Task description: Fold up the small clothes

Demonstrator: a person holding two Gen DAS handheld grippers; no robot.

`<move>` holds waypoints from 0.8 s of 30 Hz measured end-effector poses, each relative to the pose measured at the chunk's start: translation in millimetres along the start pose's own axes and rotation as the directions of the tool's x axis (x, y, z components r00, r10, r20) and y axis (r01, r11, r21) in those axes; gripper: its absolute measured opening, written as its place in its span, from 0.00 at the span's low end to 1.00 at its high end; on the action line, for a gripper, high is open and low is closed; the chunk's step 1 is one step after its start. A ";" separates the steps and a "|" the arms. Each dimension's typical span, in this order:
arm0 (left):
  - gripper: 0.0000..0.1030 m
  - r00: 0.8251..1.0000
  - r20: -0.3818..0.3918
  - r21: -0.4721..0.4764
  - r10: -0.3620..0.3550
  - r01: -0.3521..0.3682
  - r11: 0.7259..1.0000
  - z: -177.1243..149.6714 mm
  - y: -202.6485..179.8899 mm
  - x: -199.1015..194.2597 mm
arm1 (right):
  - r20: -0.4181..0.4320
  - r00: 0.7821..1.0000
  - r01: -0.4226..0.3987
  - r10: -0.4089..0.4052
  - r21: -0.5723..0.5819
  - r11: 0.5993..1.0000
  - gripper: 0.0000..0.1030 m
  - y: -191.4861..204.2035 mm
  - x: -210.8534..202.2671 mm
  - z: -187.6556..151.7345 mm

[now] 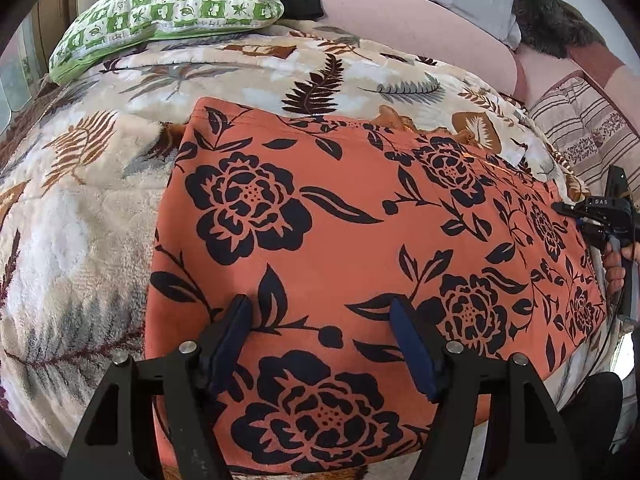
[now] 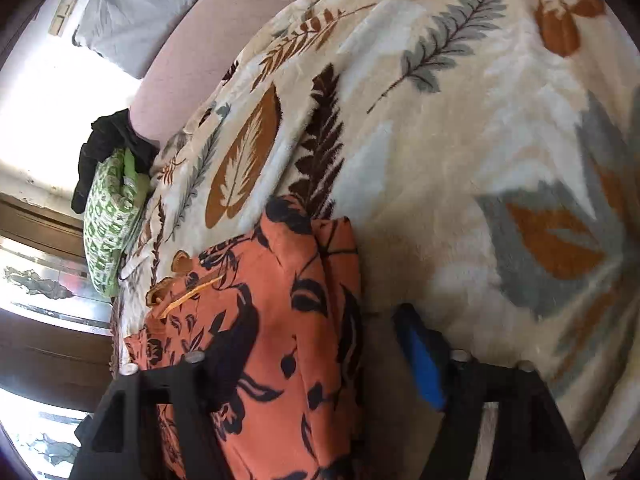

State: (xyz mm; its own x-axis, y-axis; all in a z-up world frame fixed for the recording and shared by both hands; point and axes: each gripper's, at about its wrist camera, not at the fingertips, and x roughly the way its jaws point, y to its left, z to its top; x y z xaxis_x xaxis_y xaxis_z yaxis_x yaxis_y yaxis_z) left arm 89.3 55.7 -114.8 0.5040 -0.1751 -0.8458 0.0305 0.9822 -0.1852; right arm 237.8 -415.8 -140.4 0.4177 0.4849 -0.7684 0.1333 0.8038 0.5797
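Garment (image 1: pixel 360 240): orange floral, flat on bed blanket (image 1: pixel 80 220), under both jaws.
L gripper (image 1: pixel 320 344): jaws wide, empty.
R gripper (image 2: pixel 320 360): jaws wide, astride cloth edge, not pinched.
Progress: early; folds left.

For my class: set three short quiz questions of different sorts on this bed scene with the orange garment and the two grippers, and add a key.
1. True or false: the left gripper has its fingers closed on the orange garment.
2. Multiple choice: the green pillow lies (A) on the garment, (B) at the far end of the blanket, apart from the garment, (C) under the right gripper.
3. Fill in: in the right wrist view, a folded edge of the garment lies ____ the right gripper's two open fingers.

Key
1. False: its fingers stand apart above the flat cloth.
2. B
3. between
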 end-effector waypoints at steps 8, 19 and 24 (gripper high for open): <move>0.73 1.000 0.010 0.008 -0.004 0.004 1.000 2.8 0.1 -4.8 | 0.077 0.991 0.105 -0.106 0.009 0.994 0.26 0.4 2.9 -10.6; 0.72 0.983 0.094 -0.318 -0.155 0.177 0.931 -35.1 92.9 -71.3 | 0.207 0.976 -0.027 0.073 -0.217 0.976 0.72 104.6 -87.7 -107.6; 0.18 0.979 -0.079 -0.402 -0.189 0.142 0.905 -58.0 107.1 -28.9 | 0.064 0.998 0.015 -0.004 -0.171 0.985 0.72 89.5 -30.6 -136.9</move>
State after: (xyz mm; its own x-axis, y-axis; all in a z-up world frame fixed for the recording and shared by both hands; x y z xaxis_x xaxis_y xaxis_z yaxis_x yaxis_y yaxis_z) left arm 27.9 162.0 -139.2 0.4198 -0.3621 -0.8323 -0.2474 0.8366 -0.4888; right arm 113.9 -311.5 -102.1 0.4735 0.4590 -0.7517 -0.0165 0.8580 0.5135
